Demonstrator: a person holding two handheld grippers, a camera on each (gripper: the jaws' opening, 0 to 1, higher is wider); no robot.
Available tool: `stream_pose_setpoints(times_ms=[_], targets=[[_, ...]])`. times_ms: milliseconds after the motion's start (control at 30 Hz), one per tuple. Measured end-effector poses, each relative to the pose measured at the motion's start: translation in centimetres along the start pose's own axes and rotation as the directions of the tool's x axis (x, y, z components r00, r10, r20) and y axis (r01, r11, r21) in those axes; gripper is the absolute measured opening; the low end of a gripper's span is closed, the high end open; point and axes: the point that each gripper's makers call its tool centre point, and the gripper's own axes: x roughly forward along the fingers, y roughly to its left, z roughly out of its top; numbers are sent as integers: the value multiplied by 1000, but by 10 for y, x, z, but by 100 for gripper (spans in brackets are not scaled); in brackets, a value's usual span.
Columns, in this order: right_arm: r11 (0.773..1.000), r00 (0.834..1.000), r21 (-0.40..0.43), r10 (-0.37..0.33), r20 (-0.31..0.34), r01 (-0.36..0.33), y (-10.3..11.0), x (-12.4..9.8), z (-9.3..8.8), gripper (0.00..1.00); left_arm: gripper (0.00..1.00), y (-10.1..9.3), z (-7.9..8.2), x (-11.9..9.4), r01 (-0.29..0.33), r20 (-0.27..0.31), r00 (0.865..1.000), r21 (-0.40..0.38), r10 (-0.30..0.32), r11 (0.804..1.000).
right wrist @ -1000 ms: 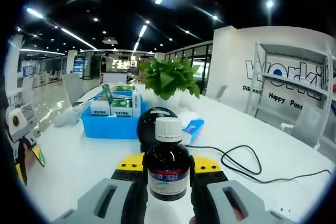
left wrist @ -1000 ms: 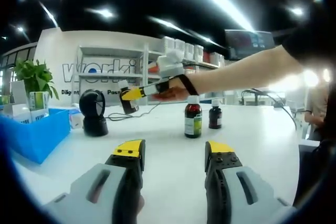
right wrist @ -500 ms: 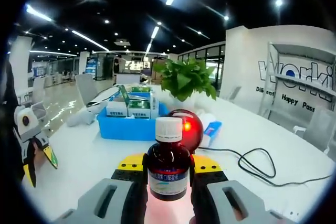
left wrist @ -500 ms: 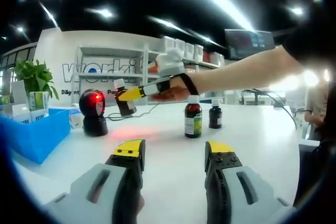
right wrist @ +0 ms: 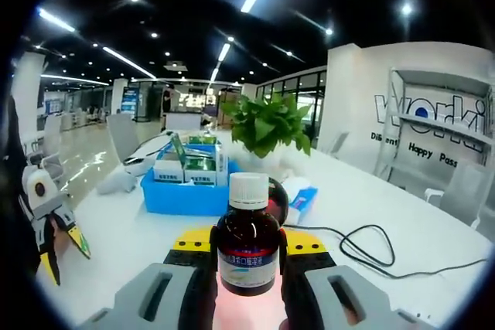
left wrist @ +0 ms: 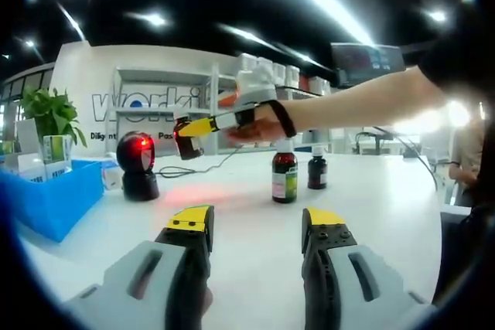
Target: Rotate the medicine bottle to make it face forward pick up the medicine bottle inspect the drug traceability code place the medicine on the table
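Observation:
A brown medicine bottle [right wrist: 247,249] with a white cap and a blue-and-white label stands upright between my right gripper's [right wrist: 247,239] yellow-tipped jaws, which are shut on it. In the left gripper view the right gripper [left wrist: 190,127] holds that bottle [left wrist: 184,130] in the air, above and to the right of a black round scanner [left wrist: 138,164] that glows red. My left gripper [left wrist: 257,222] stays low over the white table [left wrist: 247,206], open, with nothing between its jaws. It also appears at the left edge of the right gripper view as the left gripper [right wrist: 63,256].
Two more brown bottles [left wrist: 284,175] [left wrist: 316,168] stand mid-table. A blue bin [right wrist: 186,195] with boxes and a potted plant [right wrist: 267,121] sit beyond the scanner [right wrist: 276,199]. A black cable [right wrist: 363,245] runs across the table. A person's arm [left wrist: 363,102] reaches in from the right.
The scanner's red light came on. The right gripper has since lifted the bottle a little higher over the scanner. My left gripper has not moved.

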Motion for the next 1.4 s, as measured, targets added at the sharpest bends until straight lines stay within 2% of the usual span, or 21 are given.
stream_pose_setpoints(times_ms=[267,400,467,600,667,733,833,900,1067,1200,1233,1400], targets=[[995,995,68,-81,65,76,-6,-26,40,26,36,0,1,-1,-2,3,1000,1,2,1000],[991,990,65,-118,73,113,0,-37,50,26,36,0,1,-1,-2,4,1000,5,2,1000],[987,987,83,-141,74,135,-4,-42,53,26,36,0,1,-1,-3,4,1000,5,3,1000],[970,971,123,-223,88,212,-2,-56,60,26,36,0,1,-1,-5,5,1000,6,5,1000],[957,961,172,-253,111,232,-2,-64,68,26,36,1,1,-1,-6,4,1000,6,6,1000],[952,953,167,-279,120,257,5,-70,72,26,36,1,1,-1,-6,3,1000,6,6,1000],[943,939,142,-319,126,301,4,-77,77,26,36,0,1,-1,-6,3,1000,9,6,1000],[933,925,94,-359,128,349,5,-82,78,26,36,0,1,-1,-7,4,1000,9,7,1000],[902,895,116,-429,120,417,13,-91,71,26,36,1,2,-1,-10,5,1000,8,10,1000],[874,868,73,-486,102,480,20,-93,60,26,36,1,1,-1,-10,4,1000,11,10,1000],[871,866,52,-491,100,488,23,-92,57,26,36,1,1,-1,-10,3,1000,11,10,1000],[855,849,76,-519,101,513,35,-87,49,26,36,1,2,-2,-11,7,1000,8,11,1000]])
